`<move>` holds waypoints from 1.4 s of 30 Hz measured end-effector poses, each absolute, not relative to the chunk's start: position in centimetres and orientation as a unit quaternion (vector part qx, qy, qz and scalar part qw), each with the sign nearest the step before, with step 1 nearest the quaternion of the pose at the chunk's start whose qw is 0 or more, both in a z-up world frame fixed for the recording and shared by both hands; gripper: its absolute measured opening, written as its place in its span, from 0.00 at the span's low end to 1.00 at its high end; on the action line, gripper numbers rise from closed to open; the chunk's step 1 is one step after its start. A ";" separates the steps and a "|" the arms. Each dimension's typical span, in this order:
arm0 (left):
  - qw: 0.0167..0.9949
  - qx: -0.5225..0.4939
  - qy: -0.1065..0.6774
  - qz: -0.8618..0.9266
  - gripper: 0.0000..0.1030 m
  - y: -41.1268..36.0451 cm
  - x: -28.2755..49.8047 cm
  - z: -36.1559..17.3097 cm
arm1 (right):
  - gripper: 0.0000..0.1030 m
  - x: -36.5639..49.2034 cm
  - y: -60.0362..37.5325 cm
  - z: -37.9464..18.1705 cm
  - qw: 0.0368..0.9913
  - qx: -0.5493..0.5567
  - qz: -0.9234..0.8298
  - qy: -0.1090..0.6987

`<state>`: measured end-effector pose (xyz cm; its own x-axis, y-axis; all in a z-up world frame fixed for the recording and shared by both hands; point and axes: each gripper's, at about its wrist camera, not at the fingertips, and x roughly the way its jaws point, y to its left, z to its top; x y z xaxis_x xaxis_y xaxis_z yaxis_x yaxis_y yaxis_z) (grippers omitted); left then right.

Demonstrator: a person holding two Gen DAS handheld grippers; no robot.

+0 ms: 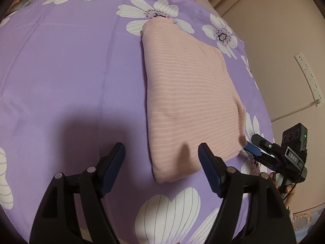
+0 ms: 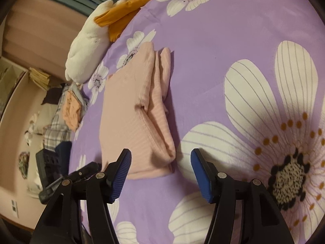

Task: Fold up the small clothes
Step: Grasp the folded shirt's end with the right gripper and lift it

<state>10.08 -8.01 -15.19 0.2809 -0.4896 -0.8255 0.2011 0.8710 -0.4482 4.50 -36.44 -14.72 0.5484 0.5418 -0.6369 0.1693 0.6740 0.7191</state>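
A pink striped garment (image 1: 189, 101) lies folded into a flat rectangle on the purple flowered bedsheet (image 1: 71, 71). My left gripper (image 1: 161, 152) is open and empty, just short of the garment's near edge. The right gripper (image 1: 256, 148) shows at the garment's right corner in the left wrist view. In the right wrist view the same garment (image 2: 132, 111) lies folded with layered edges on its right side. My right gripper (image 2: 160, 158) is open and empty, its jaws either side of the garment's near corner, above it.
A white and orange plush toy (image 2: 95, 38) lies at the bed's far edge. Other clothes (image 2: 69, 109) are heaped beside the bed. A wall with a power strip (image 1: 308, 75) stands right of the bed. The sheet's left part (image 1: 61, 81) is bare.
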 end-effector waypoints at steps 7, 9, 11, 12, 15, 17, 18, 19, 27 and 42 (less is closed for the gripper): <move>0.788 -0.130 0.558 -0.226 0.73 -8.4 11.4 -15.5 | 0.61 5.8 -37.0 -15.2 0.782 0.405 0.123 0.456; 0.787 -0.134 0.558 -0.228 0.74 -8.5 11.9 -15.6 | 0.61 6.2 -37.1 -15.4 0.781 0.407 0.123 0.457; 0.786 -0.139 0.557 -0.230 0.74 -8.6 12.3 -15.7 | 0.61 6.5 -37.2 -15.5 0.781 0.410 0.125 0.455; 0.785 -0.141 0.557 -0.231 0.74 -8.7 12.5 -15.8 | 0.61 6.7 -37.2 -15.6 0.780 0.411 0.126 0.455; 0.784 -0.145 0.555 -0.235 0.74 -9.1 13.2 -15.8 | 0.61 7.3 -37.2 -15.8 0.779 0.415 0.130 0.452; 0.783 -0.148 0.555 -0.237 0.75 -9.4 13.6 -15.9 | 0.61 7.8 -37.2 -15.9 0.777 0.418 0.134 0.451; 0.783 -0.149 0.554 -0.238 0.77 -9.6 13.8 -16.0 | 0.61 8.1 -37.1 -15.9 0.777 0.419 0.135 0.451; 0.784 -0.151 0.553 -0.240 0.78 -9.7 14.0 -16.0 | 0.61 8.3 -37.1 -16.0 0.776 0.419 0.137 0.451; 0.784 -0.147 0.549 -0.247 0.78 -11.2 15.5 -16.2 | 0.61 10.4 -36.3 -16.0 0.778 0.411 0.153 0.450; 0.772 -0.206 0.544 -0.256 0.80 -11.8 18.6 -16.6 | 0.61 13.3 -35.1 -16.2 0.782 0.400 0.172 0.446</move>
<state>18.61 -11.76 -16.64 0.2765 -0.6199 -0.7343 0.1714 0.7837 -0.5970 13.27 -35.08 -16.22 0.5435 0.6259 -0.5593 0.0879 0.6201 0.7795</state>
